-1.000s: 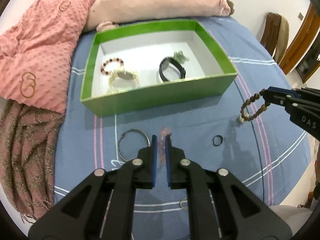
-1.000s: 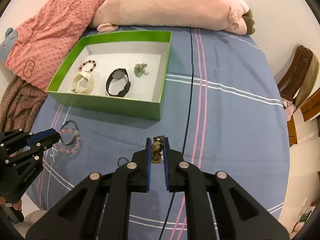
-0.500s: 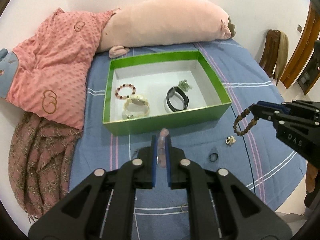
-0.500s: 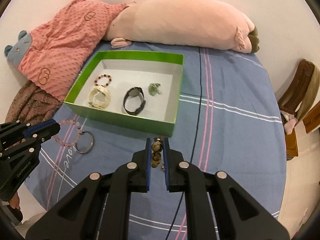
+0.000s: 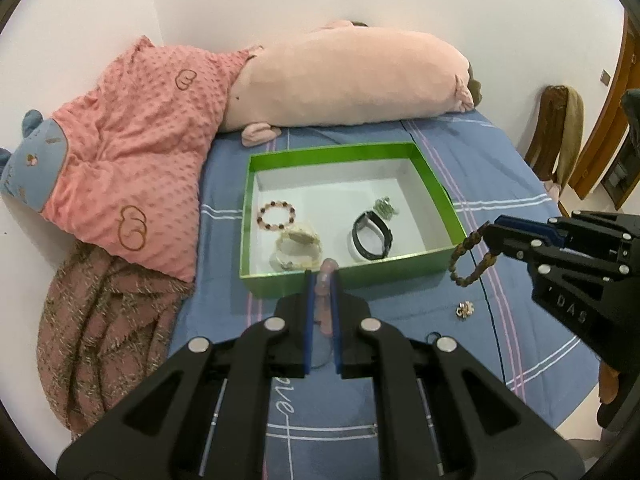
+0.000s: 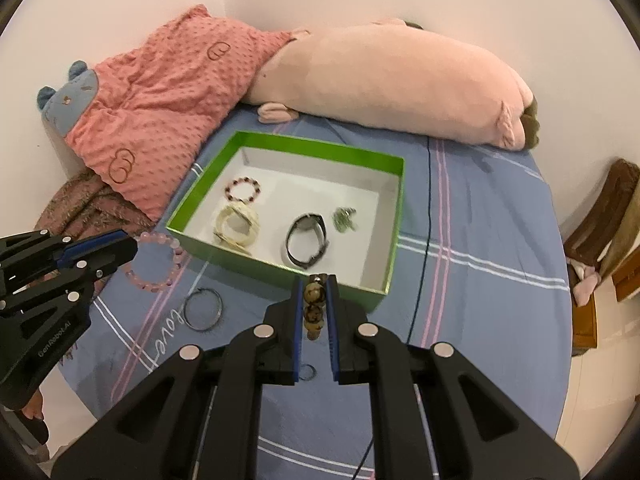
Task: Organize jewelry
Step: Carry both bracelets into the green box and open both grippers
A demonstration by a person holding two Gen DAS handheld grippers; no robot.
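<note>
My left gripper is shut on a pink bead bracelet, which hangs as a loop just left of the box's near corner in the right wrist view. My right gripper is shut on a brown bead bracelet, which dangles off the box's right front corner. The green box with a white floor lies ahead of both, holding a red bead bracelet, a cream bangle, a black watch and a green brooch.
On the blue striped bedsheet lie a silver hoop bangle, a small dark ring and a gold flower piece. A pink pig plush, a pink dotted blanket and a brown scarf border the back and left. A wooden chair stands to the right.
Both grippers have risen from the sheet with their bracelets still clamped, so the box and bed look smaller and farther. The silver bangle stayed on the sheet.
</note>
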